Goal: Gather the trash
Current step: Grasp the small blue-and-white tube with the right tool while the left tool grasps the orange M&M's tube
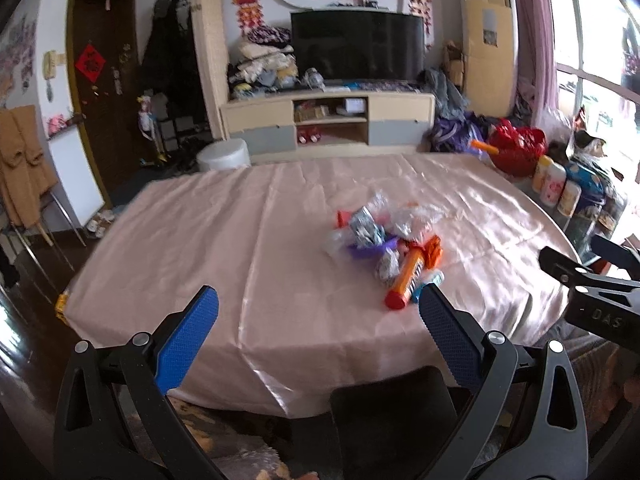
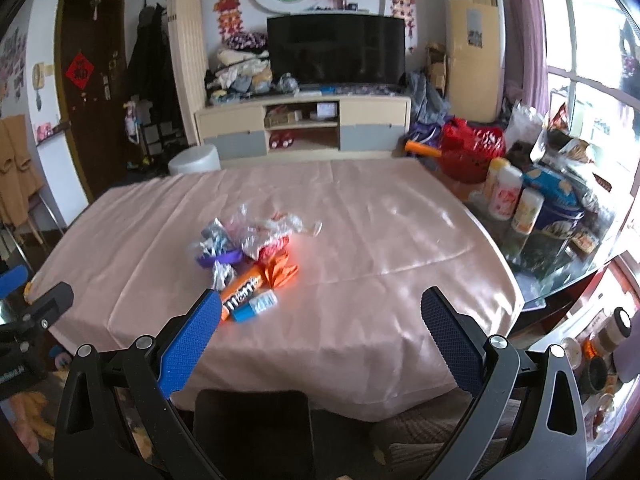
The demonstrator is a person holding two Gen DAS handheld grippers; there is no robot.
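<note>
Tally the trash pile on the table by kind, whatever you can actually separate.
Orange tube: 1
Small blue-capped bottle: 1
Orange crumpled wrapper: 1
Purple wrapper: 1
Clear or silvery crumpled wrappers: at least 3, overlapping, exact count unclear
Total: at least 7, all in one pile on the pink tablecloth.

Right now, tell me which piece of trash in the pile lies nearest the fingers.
The orange tube, lying flat at the pile's near edge beside the small blue packet; the crumpled wrappers sit farther back.

The bench wore a glossy, creased pink satin cloth (image 2: 360,232). The wrappers (image 2: 256,236) looked like crinkled clear plastic. Textured blue pads (image 1: 186,338) were matt.
</note>
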